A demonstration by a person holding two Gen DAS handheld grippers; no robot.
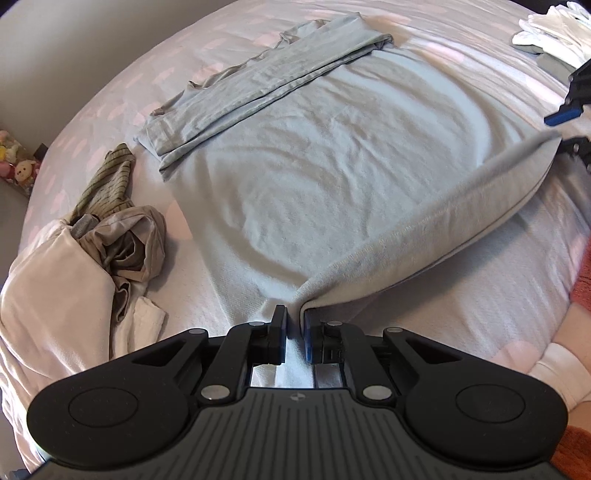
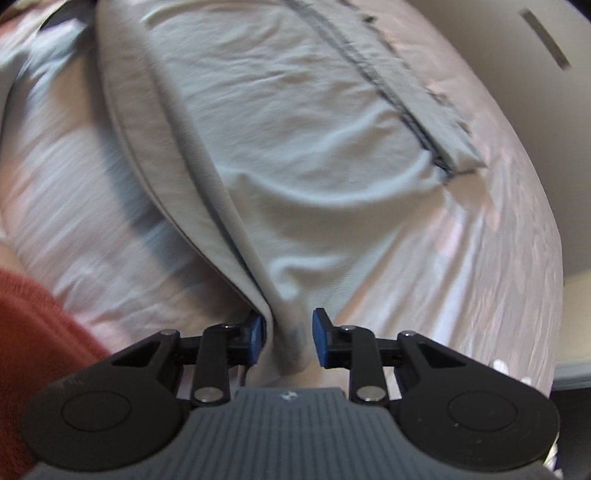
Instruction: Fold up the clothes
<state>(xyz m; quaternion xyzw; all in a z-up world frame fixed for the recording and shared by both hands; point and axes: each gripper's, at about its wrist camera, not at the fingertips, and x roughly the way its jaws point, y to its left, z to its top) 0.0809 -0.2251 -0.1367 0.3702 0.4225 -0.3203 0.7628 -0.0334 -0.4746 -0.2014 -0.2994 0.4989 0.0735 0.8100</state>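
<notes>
Soft toys (image 1: 16, 162): seen at the far left edge of the left wrist view, off the bed; small and blurred.

Pile of clothes (image 1: 92, 251): heaped at the left of the left wrist view on the bed sheet (image 1: 480, 295); a cream piece, a beige crumpled piece and an olive striped piece are made out; set just beside the garment's left edge.

Light blue garment (image 1: 314, 177): spread across the centre of the left wrist view on the bed; a sleeve is laid folded along its upper left side; the near hem is lifted into a rolled fold that runs from bottom centre to the right edge.

Left gripper (image 1: 294, 332): placed at bottom centre of the left wrist view; its blue pads are pressed together on the near corner of the garment's hem, which is pinched between them.

White cloths (image 1: 554, 33): stacked at the upper right corner of the left wrist view, well apart from the garment.

Orange sleeve (image 2: 37, 332): seen at the lower left of the right wrist view; the view is blurred.

Right gripper (image 2: 289, 341): placed at bottom centre of the right wrist view; its jaws are partly spread with a bunched fold of the garment between them; the left pad is touched by the cloth, a gap is left at the right pad.
</notes>
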